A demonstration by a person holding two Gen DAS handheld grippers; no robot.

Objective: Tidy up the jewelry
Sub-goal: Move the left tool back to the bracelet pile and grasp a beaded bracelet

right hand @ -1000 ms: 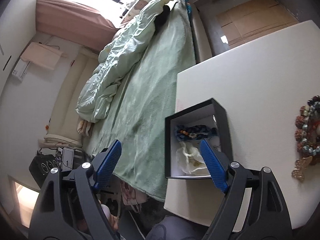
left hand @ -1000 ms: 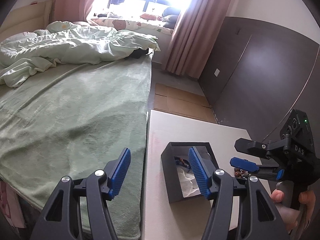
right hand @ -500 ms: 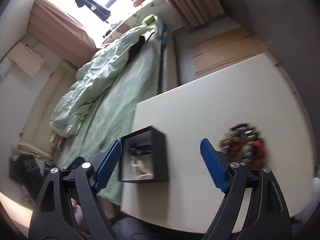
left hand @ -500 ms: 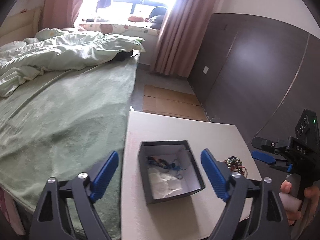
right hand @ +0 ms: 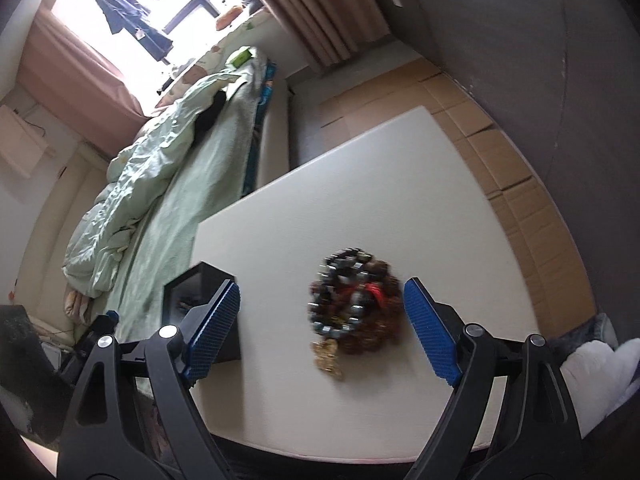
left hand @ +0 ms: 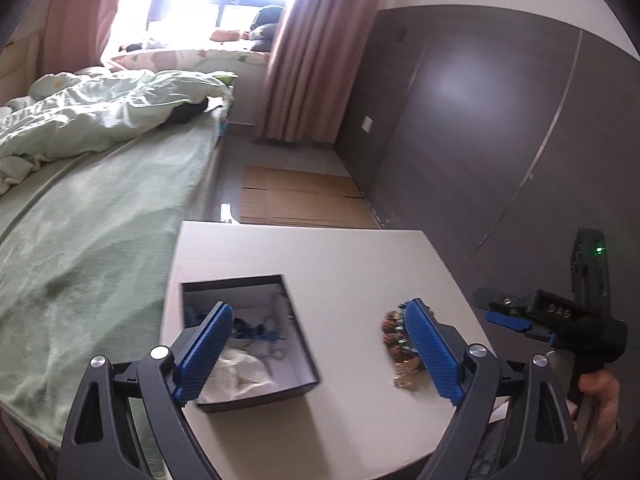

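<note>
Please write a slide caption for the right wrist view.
Open right gripper hovers over beaded bracelets on white table.

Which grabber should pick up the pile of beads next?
Probably the right gripper. Its open fingers frame the bead pile on the white table. The left gripper, also open, sits between the pile and the black box.

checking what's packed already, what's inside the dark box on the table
Inside the dark box lie blue beaded jewelry and crumpled white material. The left gripper's finger covers the near-left corner, so anything there is hidden.
</note>
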